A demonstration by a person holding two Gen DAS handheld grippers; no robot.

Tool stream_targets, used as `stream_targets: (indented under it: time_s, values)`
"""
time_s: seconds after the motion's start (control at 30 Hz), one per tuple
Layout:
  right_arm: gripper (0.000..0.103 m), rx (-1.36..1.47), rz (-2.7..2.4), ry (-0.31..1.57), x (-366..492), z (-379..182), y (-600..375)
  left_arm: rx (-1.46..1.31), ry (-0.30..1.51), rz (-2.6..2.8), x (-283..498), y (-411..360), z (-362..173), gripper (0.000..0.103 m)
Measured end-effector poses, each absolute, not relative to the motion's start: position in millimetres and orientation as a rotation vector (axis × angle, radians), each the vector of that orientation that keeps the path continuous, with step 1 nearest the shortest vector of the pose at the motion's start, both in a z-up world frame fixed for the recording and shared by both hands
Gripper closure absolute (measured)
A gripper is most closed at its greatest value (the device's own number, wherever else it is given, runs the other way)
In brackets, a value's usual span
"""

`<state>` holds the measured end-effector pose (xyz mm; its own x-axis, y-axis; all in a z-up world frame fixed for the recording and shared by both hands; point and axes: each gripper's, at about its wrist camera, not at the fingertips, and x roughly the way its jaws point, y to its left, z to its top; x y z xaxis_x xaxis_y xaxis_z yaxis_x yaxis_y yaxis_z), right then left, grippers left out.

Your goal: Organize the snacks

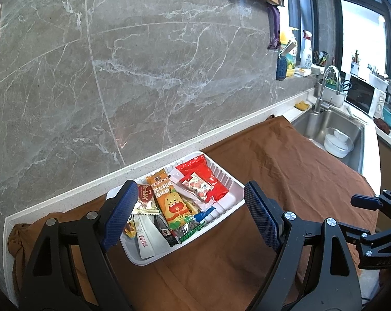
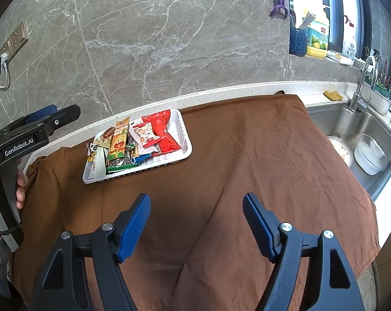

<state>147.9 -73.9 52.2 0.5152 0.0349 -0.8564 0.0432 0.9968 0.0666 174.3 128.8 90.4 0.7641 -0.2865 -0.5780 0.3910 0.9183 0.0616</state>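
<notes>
A white plastic tray (image 1: 231, 184) sits on the brown cloth (image 1: 286, 160) near the wall and holds several snack packets: a red packet (image 1: 195, 168), an orange packet with a cartoon face (image 1: 169, 199), a white pouch (image 1: 147, 238). The tray also shows in the right wrist view (image 2: 181, 132). My left gripper (image 1: 190, 207) is open and empty, above the tray's near side. My right gripper (image 2: 196, 219) is open and empty over bare cloth (image 2: 247, 155), well in front of the tray and to its right. The left gripper also shows at the left edge of the right wrist view (image 2: 53, 115).
A steel sink (image 1: 332, 127) with a white bowl (image 1: 338, 142) and a tap (image 1: 325, 88) lies right of the cloth. A marble wall (image 1: 143, 77) rises behind the tray. Bottles (image 1: 291, 51) stand on the window ledge. A microwave (image 1: 363, 98) is at far right.
</notes>
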Motion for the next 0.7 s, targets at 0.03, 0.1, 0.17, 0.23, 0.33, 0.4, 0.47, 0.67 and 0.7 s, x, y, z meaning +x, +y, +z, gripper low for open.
stream_targets:
  time_s: [0.03,0.1,0.17,0.23,0.33,0.4,0.47,0.67,0.7]
  values:
    - [0.027,0.082,-0.004,1.030,148,52,-74,0.187,0.589,-0.370,173,128,91,0.020]
    - [0.027,0.083,-0.006,1.030,148,52,-74,0.198,0.561,-0.365,169,128,94,0.020]
    - [0.027,0.083,-0.004,1.032,148,52,-74,0.233,0.525,-0.319,166,126,97,0.020]
    - [0.027,0.086,-0.003,1.031,147,52,-73,0.270,0.482,-0.288,161,123,99,0.020]
    - [0.027,0.086,-0.002,1.034,147,51,-73,0.241,0.456,-0.308,158,126,103,0.020]
    - [0.027,0.089,-0.003,1.037,146,51,-72,0.185,0.463,-0.338,158,132,104,0.020]
    - [0.027,0.095,-0.002,1.040,145,51,-70,0.149,0.471,-0.335,160,136,104,0.019]
    - [0.027,0.100,-0.002,1.048,143,48,-68,0.144,0.490,-0.290,165,143,96,0.012]
    - [0.027,0.102,-0.005,1.050,143,48,-69,0.141,0.492,-0.268,165,144,94,0.008]
